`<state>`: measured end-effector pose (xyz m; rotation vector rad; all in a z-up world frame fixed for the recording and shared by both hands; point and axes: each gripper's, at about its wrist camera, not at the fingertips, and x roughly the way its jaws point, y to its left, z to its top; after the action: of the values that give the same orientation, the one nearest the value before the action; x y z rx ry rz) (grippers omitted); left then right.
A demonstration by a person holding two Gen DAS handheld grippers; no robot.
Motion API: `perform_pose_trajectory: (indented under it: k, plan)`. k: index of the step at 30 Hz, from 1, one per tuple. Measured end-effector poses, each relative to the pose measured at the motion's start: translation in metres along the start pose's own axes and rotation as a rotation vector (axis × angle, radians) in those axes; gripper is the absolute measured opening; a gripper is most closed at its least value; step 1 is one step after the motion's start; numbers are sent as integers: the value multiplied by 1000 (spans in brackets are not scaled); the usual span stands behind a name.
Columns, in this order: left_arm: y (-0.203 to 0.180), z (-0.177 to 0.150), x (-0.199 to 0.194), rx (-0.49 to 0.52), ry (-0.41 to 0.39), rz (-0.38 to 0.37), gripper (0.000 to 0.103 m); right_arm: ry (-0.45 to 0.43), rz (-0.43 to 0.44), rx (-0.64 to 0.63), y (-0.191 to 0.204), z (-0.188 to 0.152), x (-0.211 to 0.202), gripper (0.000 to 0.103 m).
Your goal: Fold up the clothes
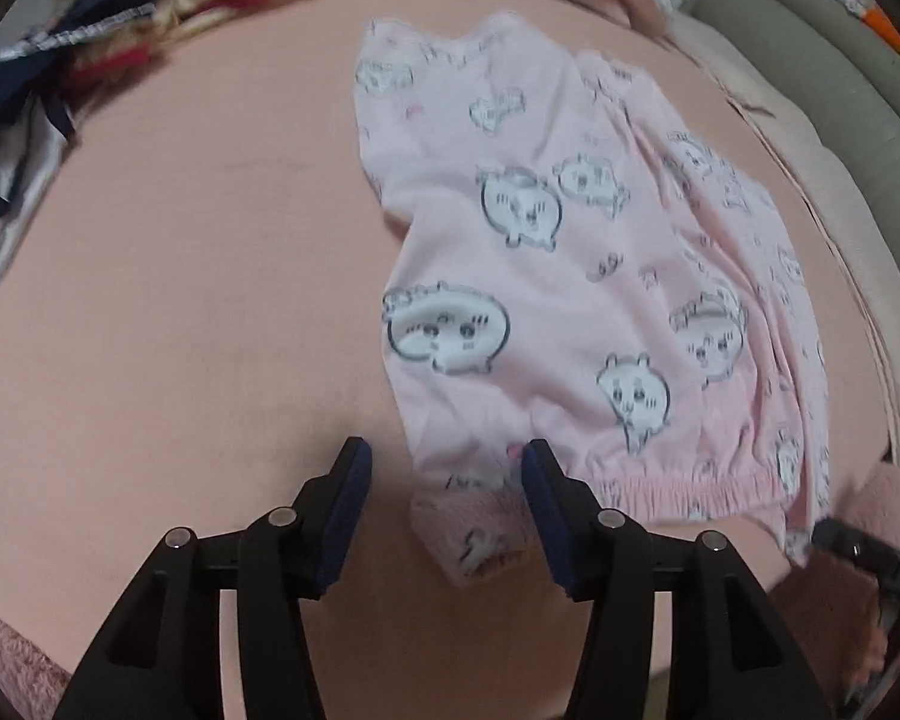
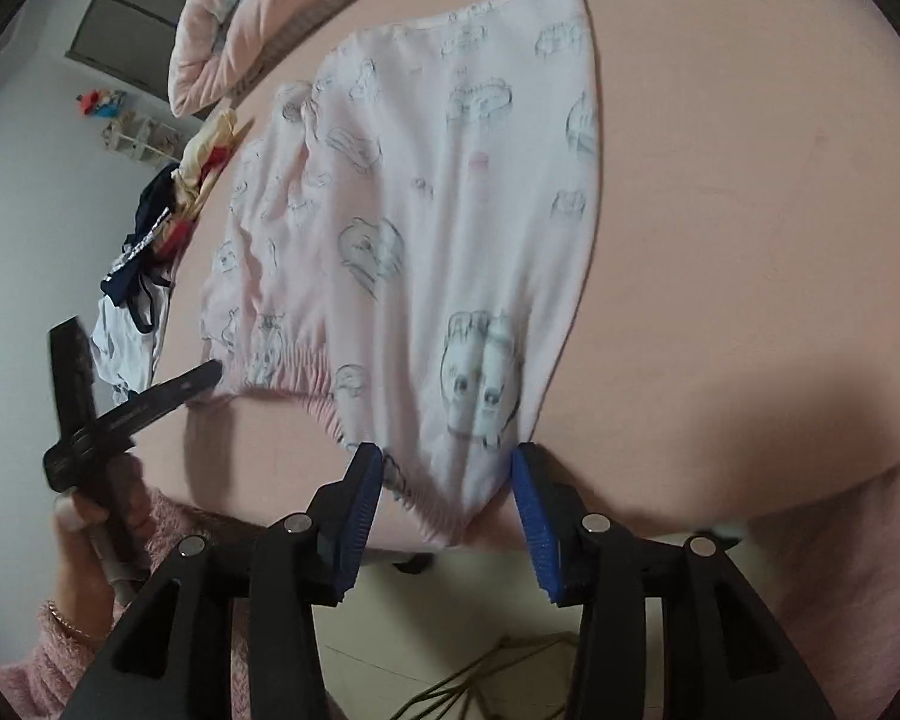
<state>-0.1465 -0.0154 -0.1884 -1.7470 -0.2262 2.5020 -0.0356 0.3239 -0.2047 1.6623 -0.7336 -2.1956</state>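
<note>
A pale pink garment with grey cartoon faces lies spread on the pink bed sheet. My left gripper is open, its blue pads on either side of the garment's near corner with the elastic hem. In the right wrist view the same garment reaches to the bed's near edge. My right gripper is open, its pads astride the garment's near corner. The left gripper also shows in the right wrist view, at the elastic hem. Neither gripper grips the cloth.
A heap of navy, red and cream clothes lies at the bed's far left, also seen in the right wrist view. A pink quilt lies at the far end. Beyond the bed edge is floor with cables.
</note>
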Motion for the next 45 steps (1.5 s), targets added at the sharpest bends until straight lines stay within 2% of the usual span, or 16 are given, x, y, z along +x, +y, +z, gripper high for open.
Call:
perform_pose_trajectory:
  k: [2, 4, 9, 14, 16, 19, 21, 23, 24, 28, 34, 35, 37, 39, 41, 45]
  plan:
    - [-10, -1, -1, 1, 0, 27, 23, -2, 28, 19, 3, 2, 5, 43]
    - [-11, -3, -4, -25, -16, -16, 10, 14, 64, 24, 6, 8, 9, 29]
    - [35, -16, -25, -220, -66, -156, 7, -28, 6, -39, 20, 7, 5, 12]
    - [57, -25, -53, -323, -92, -253, 7, -136, -274, -142, 18, 9, -11, 9]
    - [66, -29, -53, -379, -50, -362, 9, -101, -191, -106, 14, 9, -10, 9]
    - [70, -26, -46, -371, -41, -305, 15, -54, -46, -5, 12, 5, 0, 10]
    - [75, -24, -38, -391, -31, -312, 23, -47, -27, 39, 11, 0, 8, 14]
    - [82, -23, -29, -412, -20, -331, 47, -51, -10, 72, 8, -1, 11, 23]
    - [80, -23, -24, -418, -10, -336, 48, -54, 3, 89, 7, 0, 12, 27]
    - [65, -22, -8, -375, 5, -245, 48, -84, 82, 134, 7, 3, 5, 36]
    - [55, -26, -7, -332, -19, -219, 47, -31, 9, 71, 13, 4, 22, 45]
    - [57, -27, -8, -336, -21, -222, 32, -41, 15, 68, 15, 5, 24, 44]
    - [61, -27, -9, -345, -24, -228, 18, -41, 33, 63, 16, 11, 26, 33]
    - [65, -28, -9, -355, -28, -234, 15, -45, 58, 67, 16, 15, 24, 11]
    - [69, -29, -10, -364, -31, -240, 13, -74, 42, 65, 15, 16, 15, 9]
    - [76, -30, -12, -382, -39, -251, 11, -161, -186, 13, 14, 25, 3, 9]
